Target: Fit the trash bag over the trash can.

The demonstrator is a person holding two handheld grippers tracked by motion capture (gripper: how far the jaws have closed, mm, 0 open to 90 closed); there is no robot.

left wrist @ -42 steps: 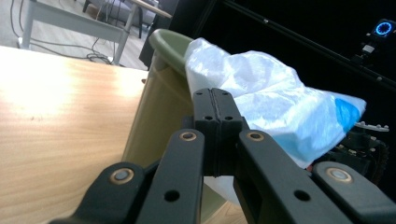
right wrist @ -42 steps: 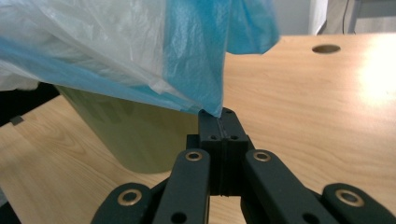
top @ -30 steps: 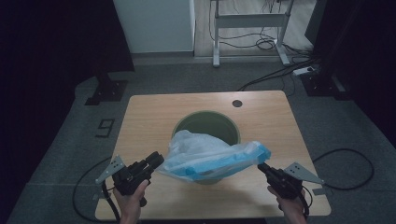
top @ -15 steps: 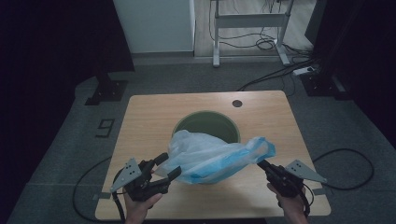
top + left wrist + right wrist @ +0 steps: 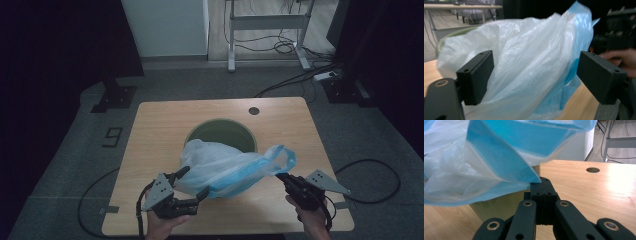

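The thin blue-and-white plastic bag (image 5: 231,167) hangs over the near rim of the round green bin (image 5: 221,134) that stands on the light wooden desk (image 5: 150,130). The right gripper (image 5: 279,175) is clenched on the bag's right corner, its jaws pressed flat together on the film. The left gripper (image 5: 192,183) sits at the bag's left side; its jaws have just been opening and now stand wide, released, with the bag between them but untouched by the pads.

A green bin (image 5: 222,134) stands on the wooden table (image 5: 160,130).
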